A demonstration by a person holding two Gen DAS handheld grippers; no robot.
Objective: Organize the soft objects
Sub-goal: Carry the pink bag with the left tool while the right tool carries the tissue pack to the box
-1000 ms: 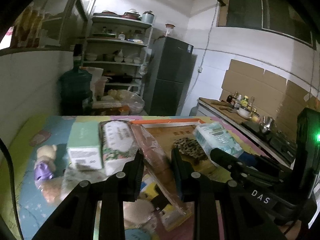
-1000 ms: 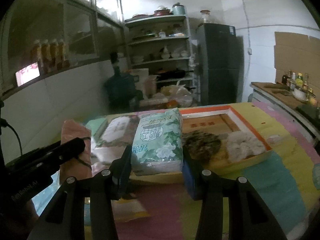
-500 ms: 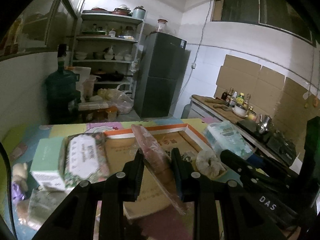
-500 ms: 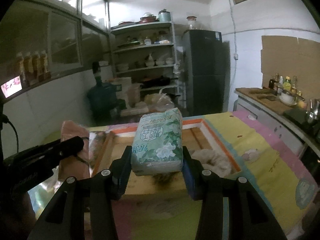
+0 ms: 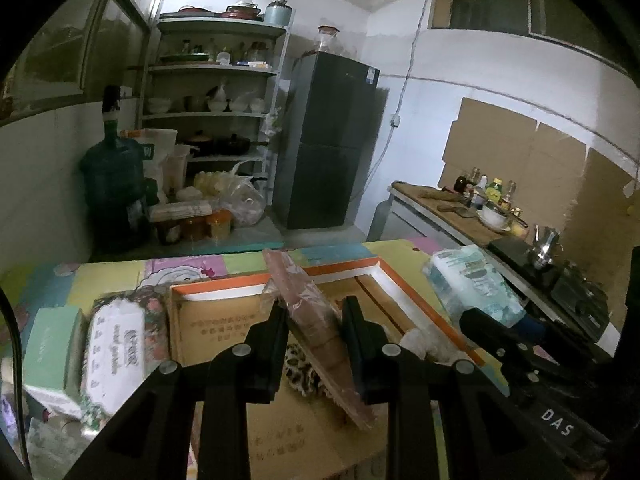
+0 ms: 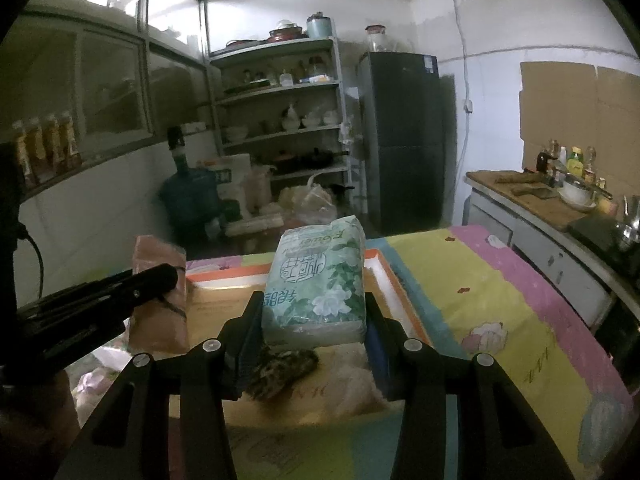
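Observation:
My left gripper (image 5: 314, 322) is shut on a flat pink packet in clear wrap (image 5: 316, 320), held on edge above the orange-rimmed cardboard box (image 5: 224, 324). My right gripper (image 6: 312, 320) is shut on a green floral tissue pack (image 6: 318, 284), held over the same box (image 6: 384, 276). In the box lie a leopard-print soft item (image 6: 284, 372) and a pale fluffy item (image 6: 356, 384). The tissue pack (image 5: 472, 284) shows at the right of the left wrist view, and the pink packet (image 6: 160, 300) at the left of the right wrist view.
A floral wipes pack (image 5: 120, 344) and a mint-green box (image 5: 52, 356) lie left of the cardboard box on the colourful mat (image 6: 500, 312). Beyond the mat stand a water jug (image 5: 112, 184), shelves (image 5: 216, 92) and a fridge (image 5: 328, 144). A counter with bottles (image 5: 476, 204) runs along the right.
Both grippers have travelled rightward over the mat with their packs, from above the loose packs to above the cardboard box. Their grips are unchanged.

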